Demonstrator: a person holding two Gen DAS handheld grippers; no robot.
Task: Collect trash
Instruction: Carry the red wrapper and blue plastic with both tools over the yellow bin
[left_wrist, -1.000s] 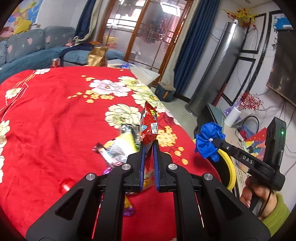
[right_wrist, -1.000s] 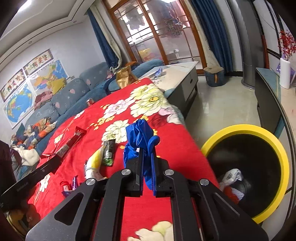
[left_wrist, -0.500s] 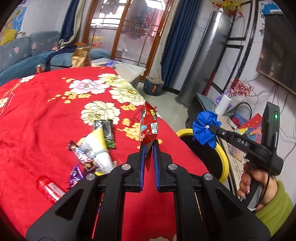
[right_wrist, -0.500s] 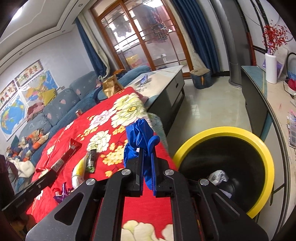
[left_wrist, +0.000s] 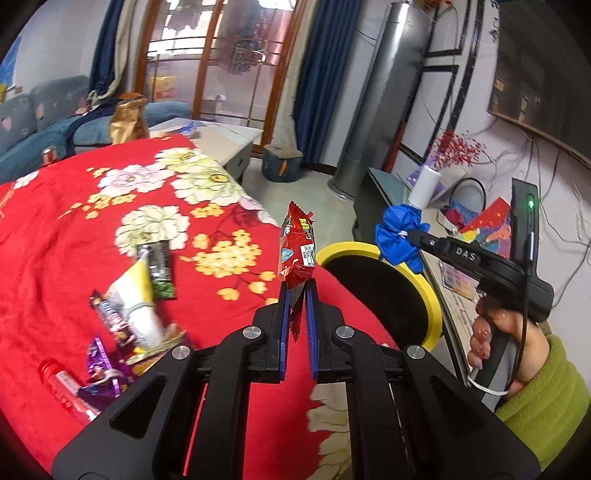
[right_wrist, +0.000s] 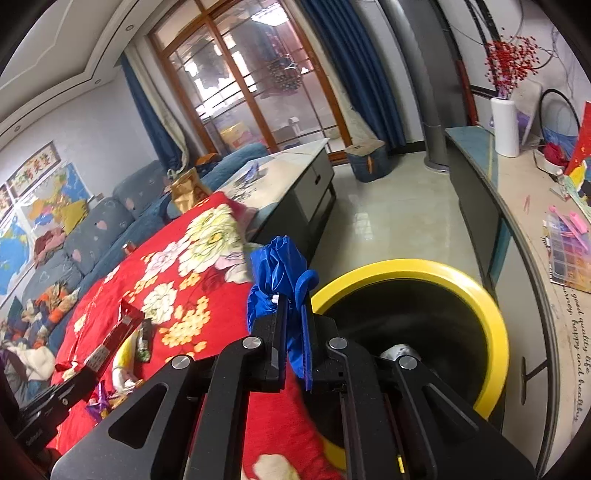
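Left wrist view: we log one left gripper (left_wrist: 296, 295), tongs pinching one red snack packet (left_wrist: 297, 251) upright, likely so it drops cleanly into the one yellow-rimmed bin (left_wrist: 432, 295) beside the red floral cloth (left_wrist: 55, 258). On the cloth we count about five loose items: one black sachet (left_wrist: 157, 271), one yellow-white wrapper (left_wrist: 138, 306), one dark bar, one purple wrapper (left_wrist: 101, 369), one red-capped tube (left_wrist: 62, 380).

Right wrist view: one right gripper (right_wrist: 293, 306), tongs pinching one crumpled blue wrapper (right_wrist: 275, 273) at the bin's near rim, ready for release.

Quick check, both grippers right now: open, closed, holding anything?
Left gripper: closed on the red snack packet.
Right gripper: closed on the crumpled blue plastic.
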